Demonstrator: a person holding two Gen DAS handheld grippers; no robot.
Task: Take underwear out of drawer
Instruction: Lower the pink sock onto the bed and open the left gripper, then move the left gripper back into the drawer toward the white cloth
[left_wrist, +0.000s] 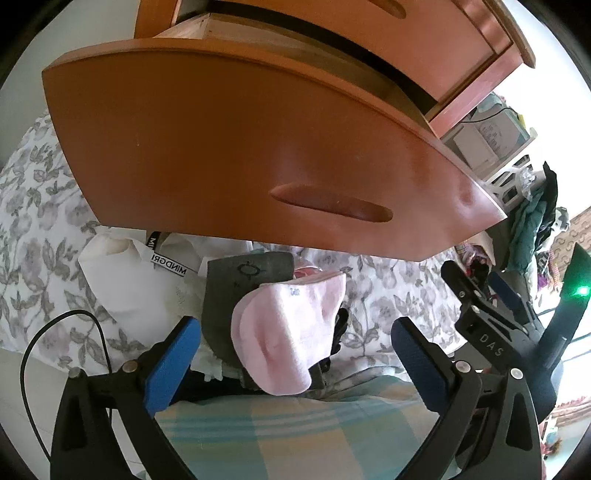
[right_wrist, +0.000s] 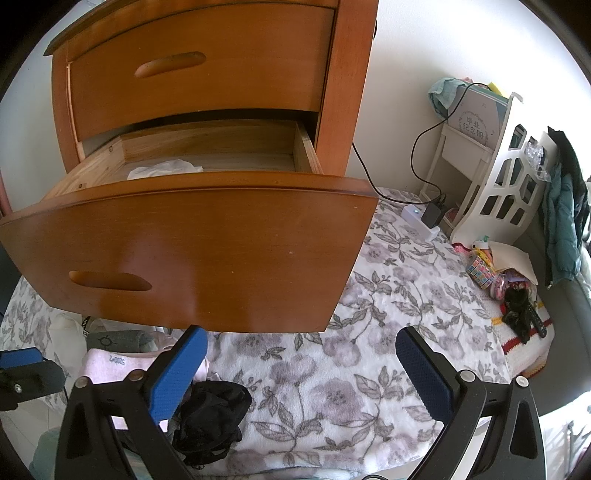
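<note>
drawer front hiding most of the white garment inside, pink garment partly behind right tool

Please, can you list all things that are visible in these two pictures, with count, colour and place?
drawer: 1, orange-brown wood, pulled open
white garment: 1, inside the drawer
pink garment: 1, on the pile below the drawer
grey garment: 1, under the pink one
black garment: 1, on the floral blanket
white shelf: 1, right, by the wall
left gripper: blue pads, open
right gripper: blue pads, open
</note>
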